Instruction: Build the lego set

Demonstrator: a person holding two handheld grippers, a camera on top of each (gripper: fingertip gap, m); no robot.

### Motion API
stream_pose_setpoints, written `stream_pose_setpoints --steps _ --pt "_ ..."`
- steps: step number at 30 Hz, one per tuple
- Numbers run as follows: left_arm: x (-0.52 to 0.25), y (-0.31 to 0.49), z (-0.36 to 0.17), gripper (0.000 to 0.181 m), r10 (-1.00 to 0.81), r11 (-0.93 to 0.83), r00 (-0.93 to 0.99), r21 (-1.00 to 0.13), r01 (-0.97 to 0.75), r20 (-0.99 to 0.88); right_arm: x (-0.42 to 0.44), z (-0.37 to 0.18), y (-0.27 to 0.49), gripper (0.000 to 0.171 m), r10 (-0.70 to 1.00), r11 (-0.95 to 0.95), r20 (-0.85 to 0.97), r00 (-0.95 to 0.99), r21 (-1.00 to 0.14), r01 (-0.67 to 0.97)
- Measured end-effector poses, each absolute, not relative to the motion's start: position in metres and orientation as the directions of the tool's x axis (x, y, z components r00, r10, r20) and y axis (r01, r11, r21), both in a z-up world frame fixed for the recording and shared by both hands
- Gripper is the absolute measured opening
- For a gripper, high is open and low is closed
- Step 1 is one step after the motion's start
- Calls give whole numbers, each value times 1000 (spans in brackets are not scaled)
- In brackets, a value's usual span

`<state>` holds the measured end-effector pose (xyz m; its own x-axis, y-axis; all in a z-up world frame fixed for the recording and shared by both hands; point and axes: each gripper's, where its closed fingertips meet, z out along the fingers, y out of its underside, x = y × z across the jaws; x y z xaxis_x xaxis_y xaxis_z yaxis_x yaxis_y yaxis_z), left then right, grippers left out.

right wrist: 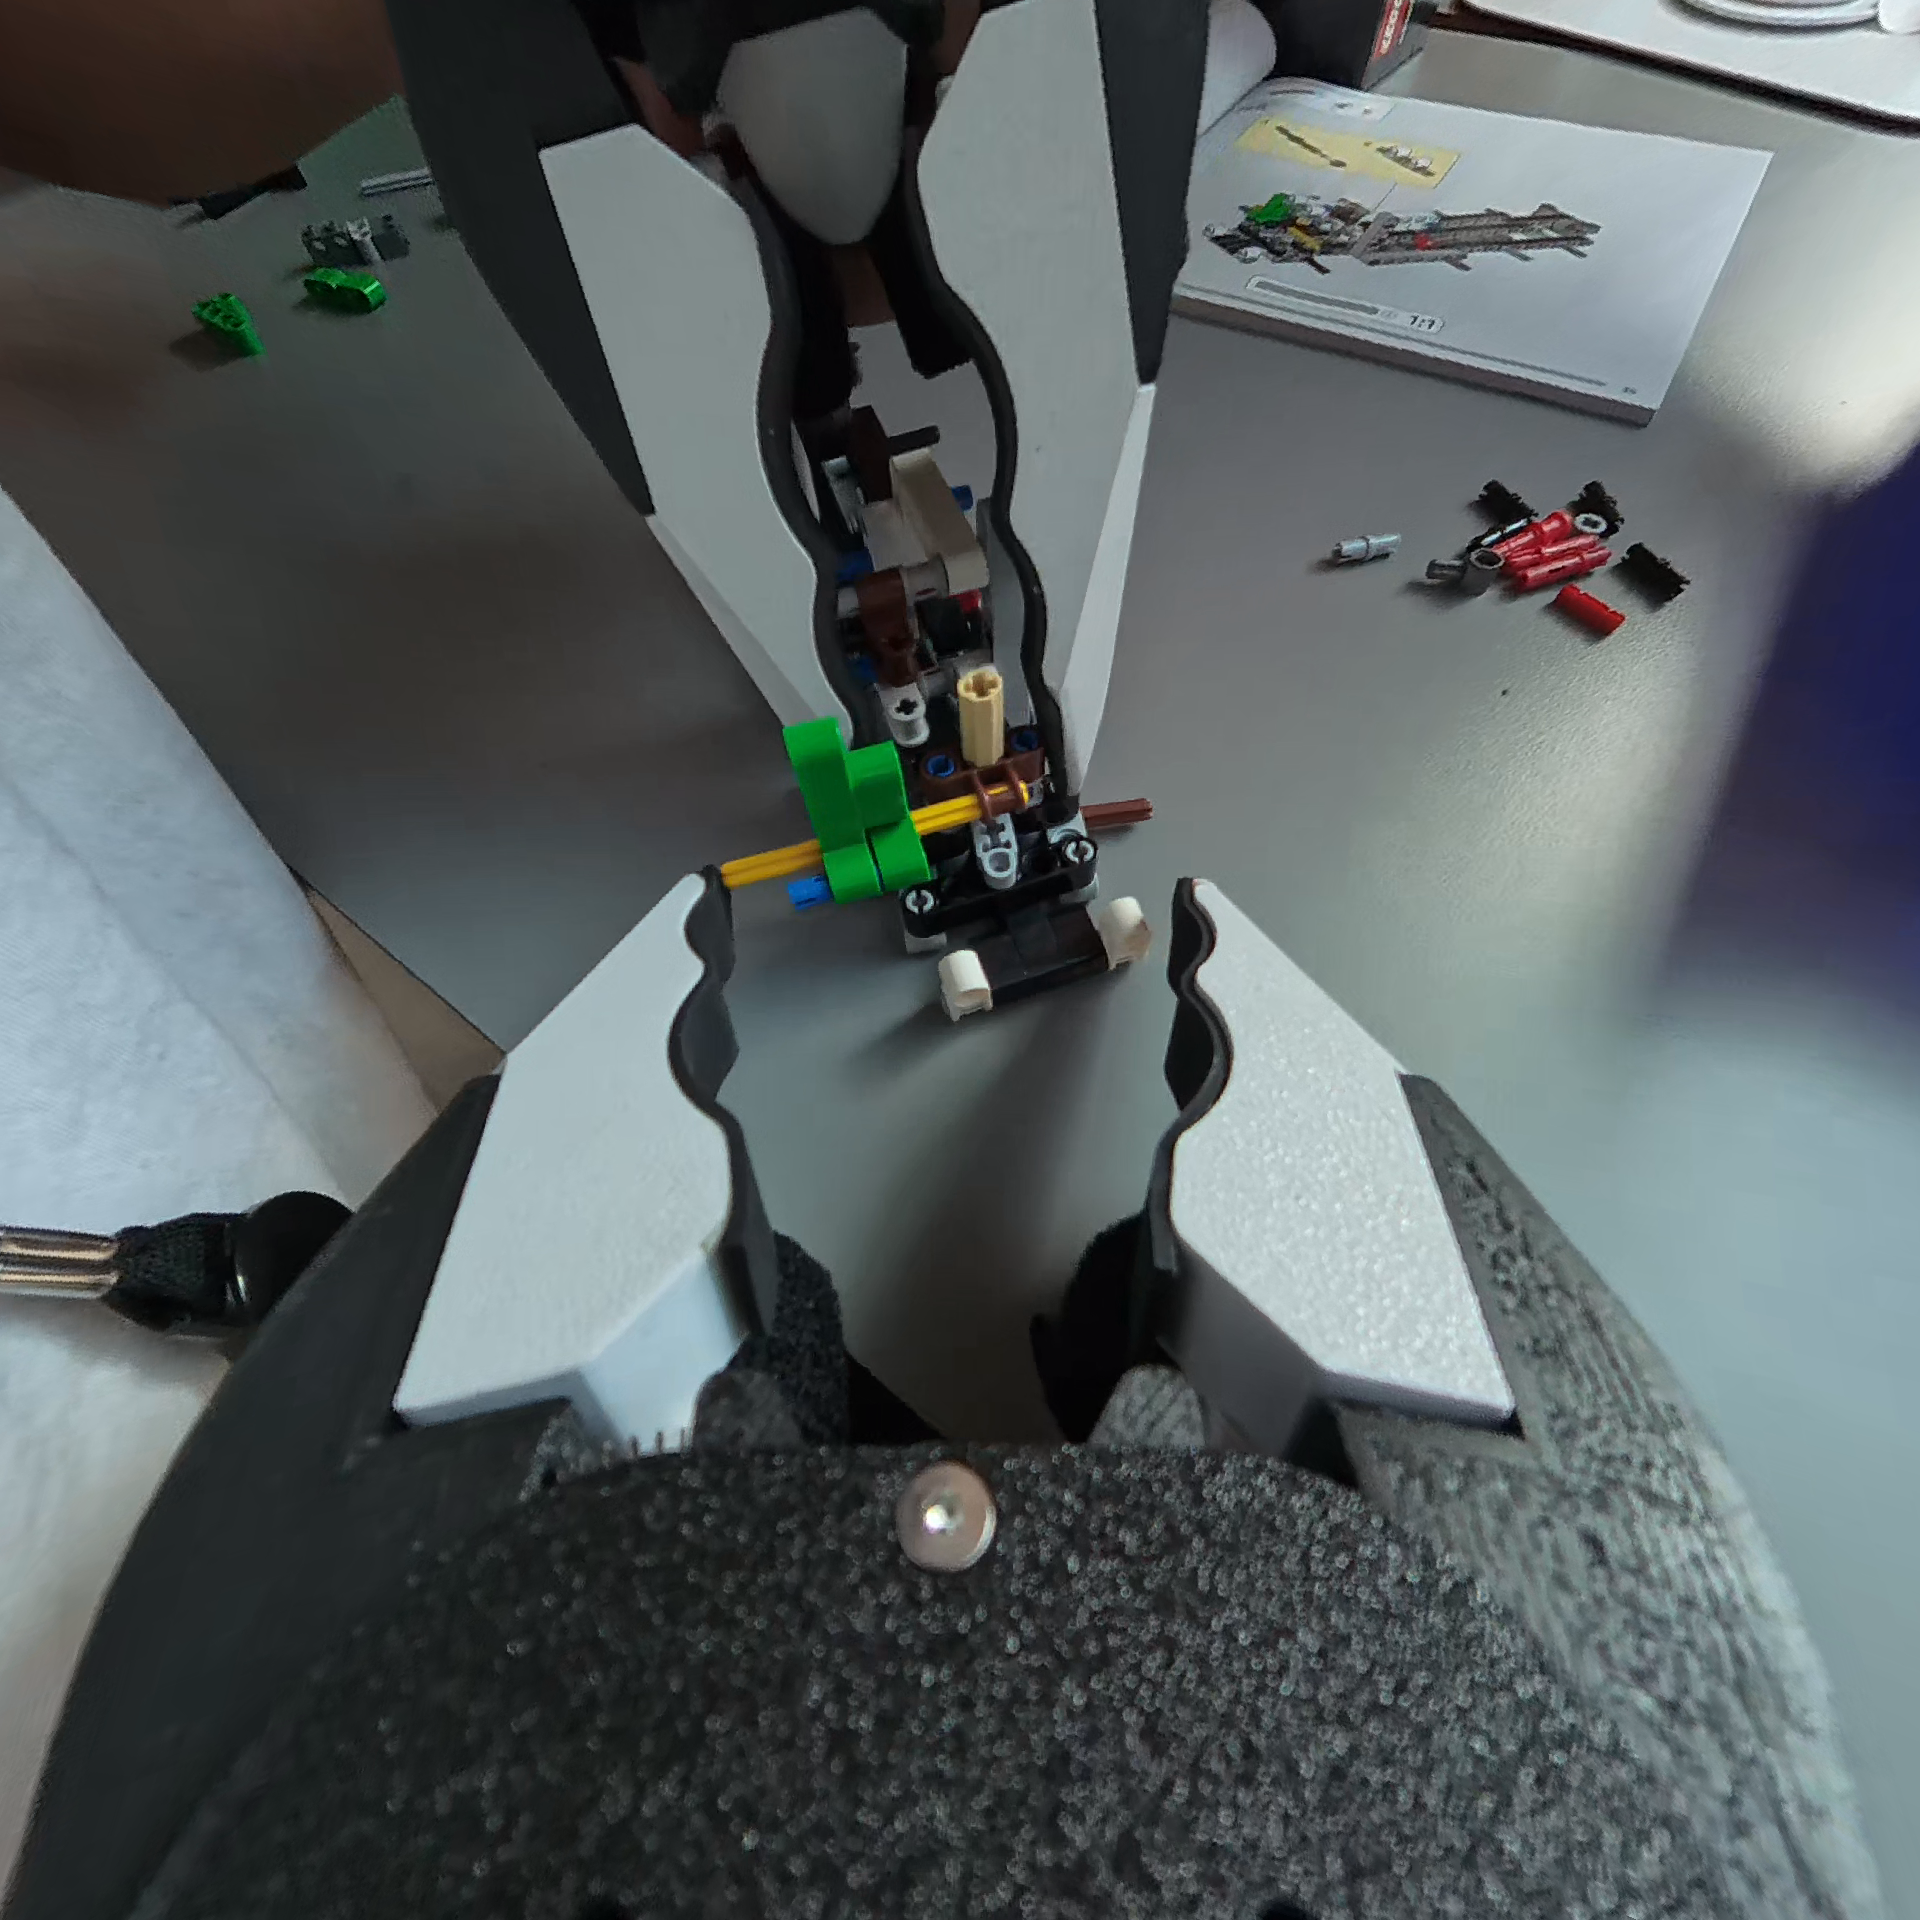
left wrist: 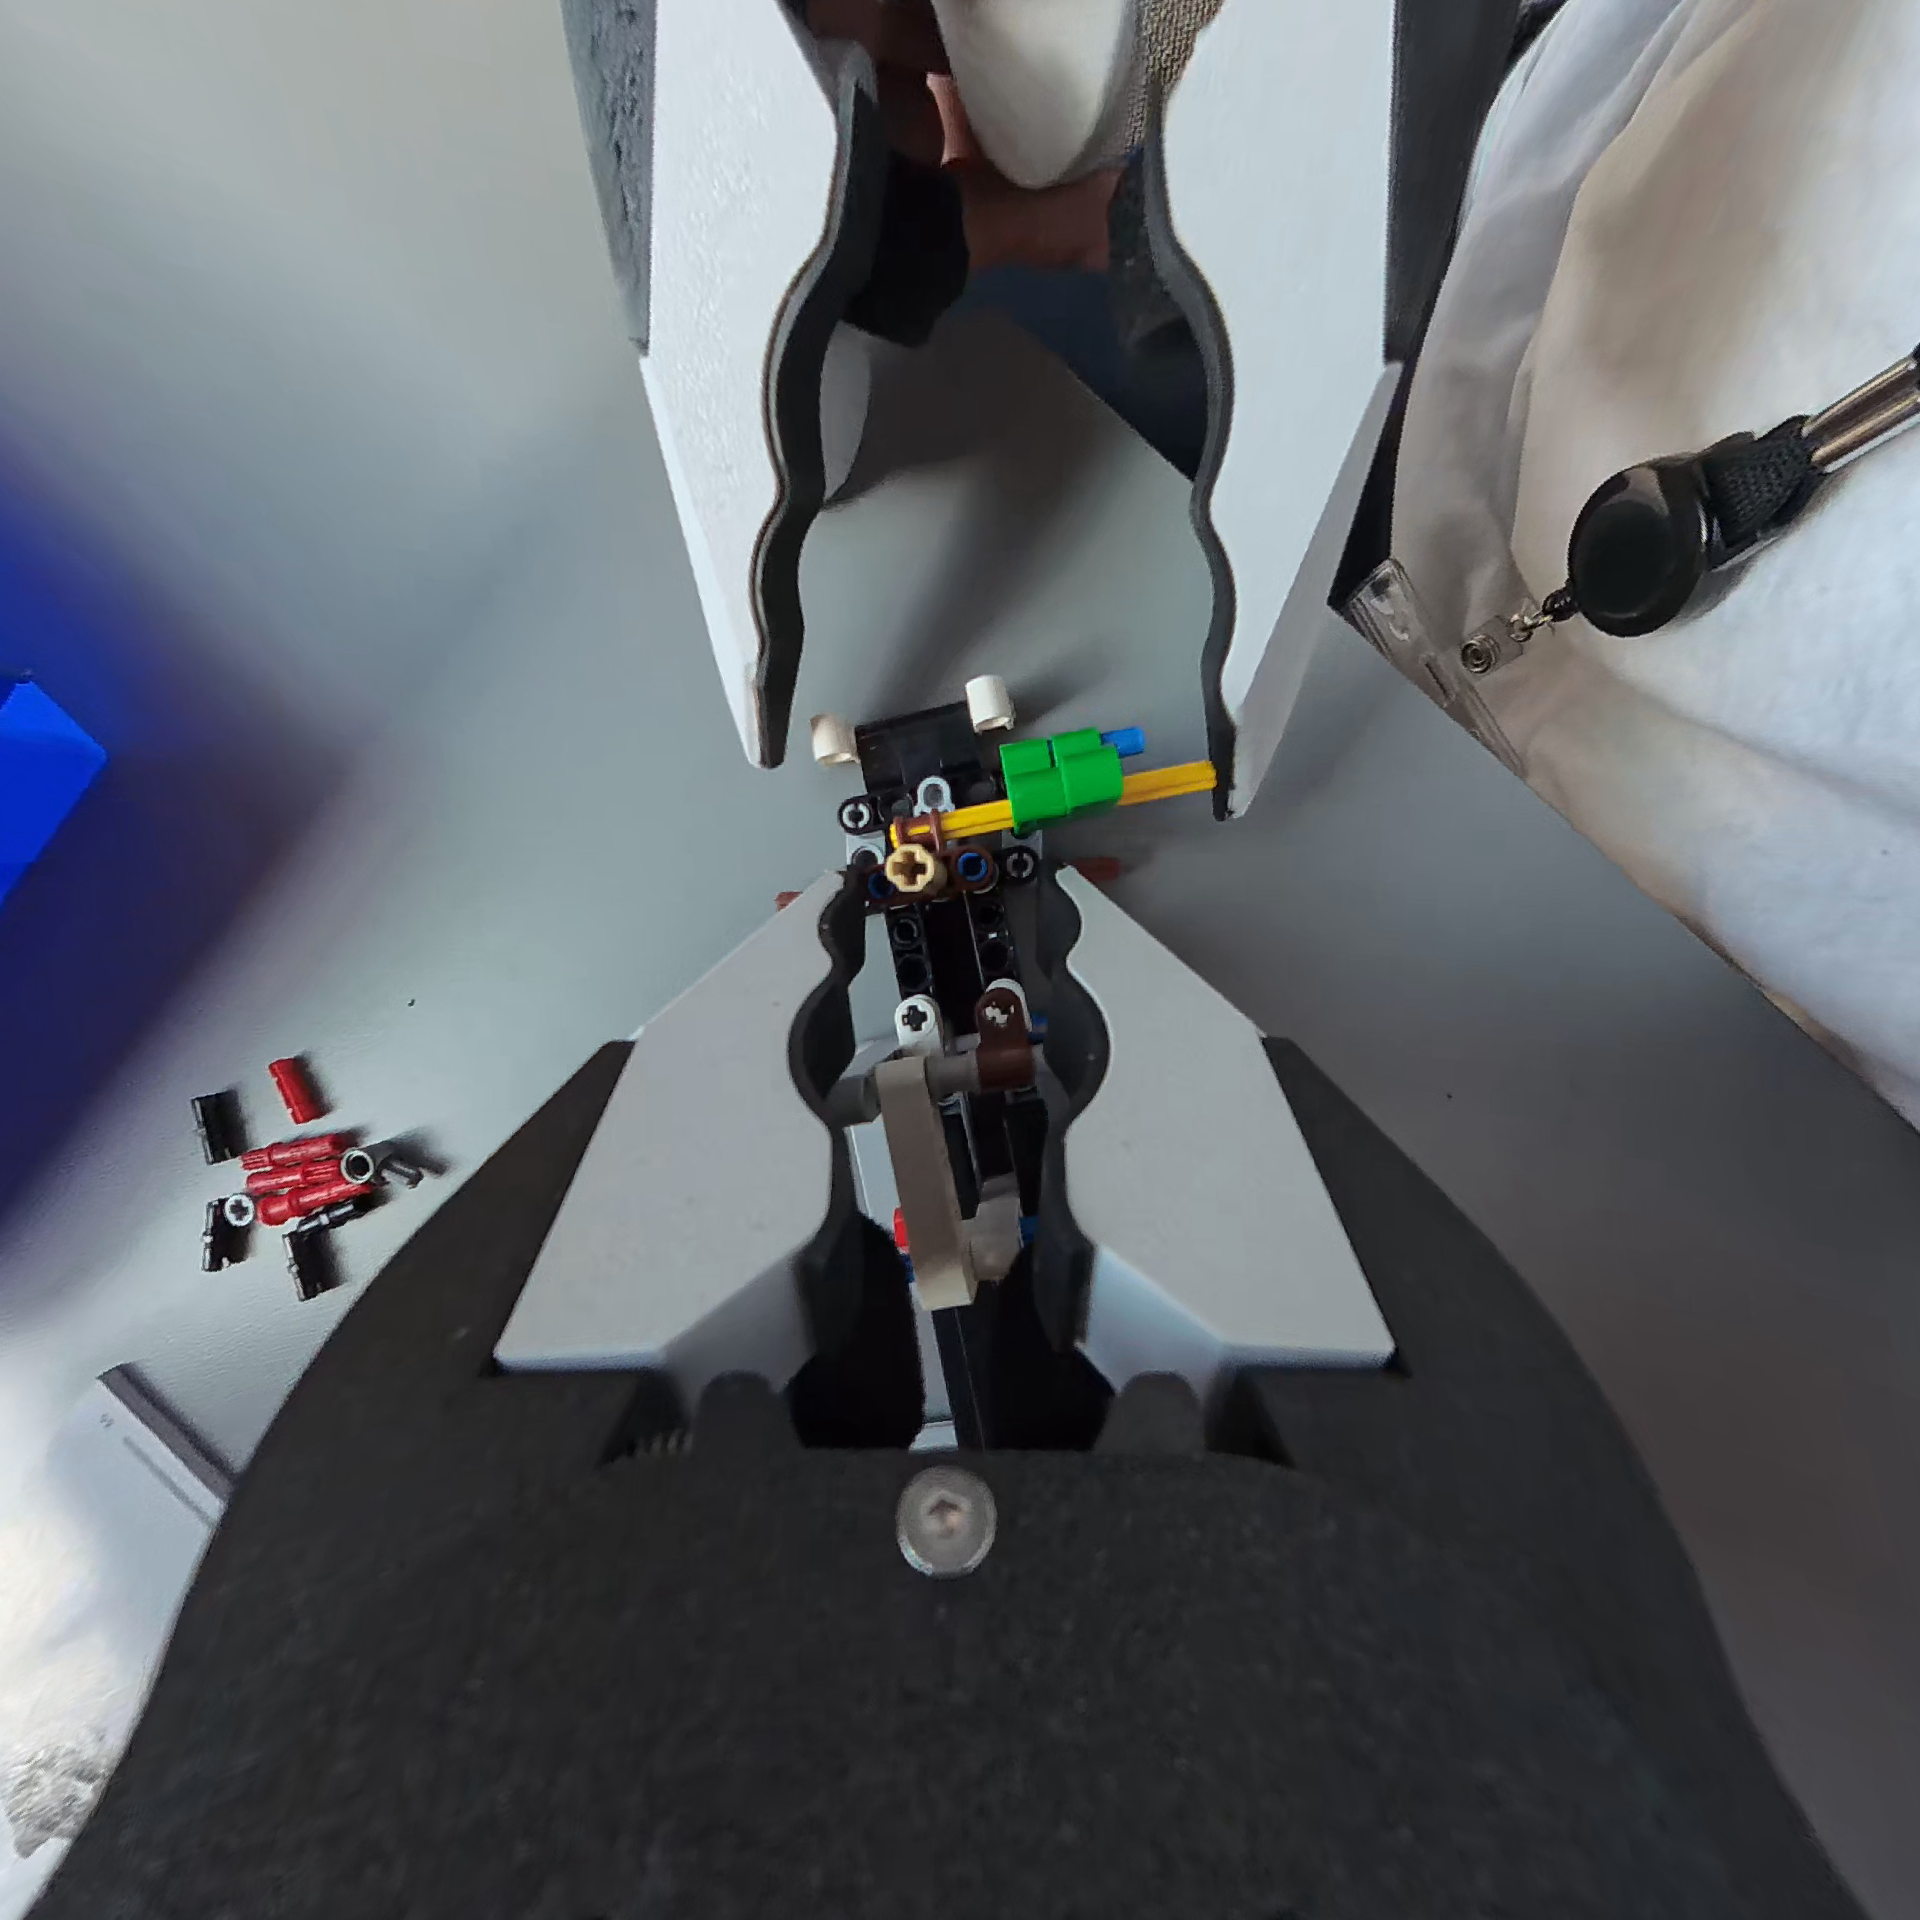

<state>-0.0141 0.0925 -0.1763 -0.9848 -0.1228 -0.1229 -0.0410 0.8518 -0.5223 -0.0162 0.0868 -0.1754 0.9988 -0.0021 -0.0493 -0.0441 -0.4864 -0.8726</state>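
The lego build [left wrist: 940,940] is a narrow black frame with brown, tan and grey parts, and it rests on the grey table. My left gripper [left wrist: 945,891] is shut on its sides. A yellow axle [left wrist: 1164,779] with a green block [left wrist: 1060,781] on it sticks out sideways at the front end. My right gripper [right wrist: 948,894] is open and empty, facing the build's front [right wrist: 1023,940]. One of its fingertips [right wrist: 712,899] is at the free end of the yellow axle [right wrist: 764,862], beside the green block [right wrist: 852,805].
Loose red and black pins [right wrist: 1548,551] and a grey pin [right wrist: 1366,548] lie to one side, also in the left wrist view [left wrist: 281,1174]. Green pieces [right wrist: 291,301] lie far left. An open instruction booklet [right wrist: 1455,239] lies behind. A person's white clothing with a black badge reel [left wrist: 1642,561] is close. Less than 4 cm separates the two grippers' tips. Left tips and right tips are each some 12 cm from the grey pin [right wrist: 1366,548].
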Motion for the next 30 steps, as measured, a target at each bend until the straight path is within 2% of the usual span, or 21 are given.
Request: stream_pose_setpoints --steps 5,7,18,19,28,30 --pt "-13 93 -176 30 -131 848 -985 -527 -51 -116 -21 -176 91 77 53 -497 -56 997 -867 -22" --pt "-11 93 -176 30 -142 845 -982 -532 -56 -121 -24 -175 91 66 78 -488 -43 996 -873 1" --pt "-13 94 -177 31 -112 848 -984 -530 -24 -136 -25 -174 90 63 104 -472 -43 994 -882 11" --pt "-16 92 -177 31 -105 847 -986 -532 -20 -130 -22 -174 90 51 94 -470 -43 995 -883 6" --pt "-16 91 -177 31 -114 842 -983 -539 -18 -146 -22 -173 90 54 84 -456 -36 996 -890 7" --pt "-17 90 -177 31 -109 843 -983 -538 -14 -145 -23 -172 89 60 78 -440 -39 996 -898 -1"
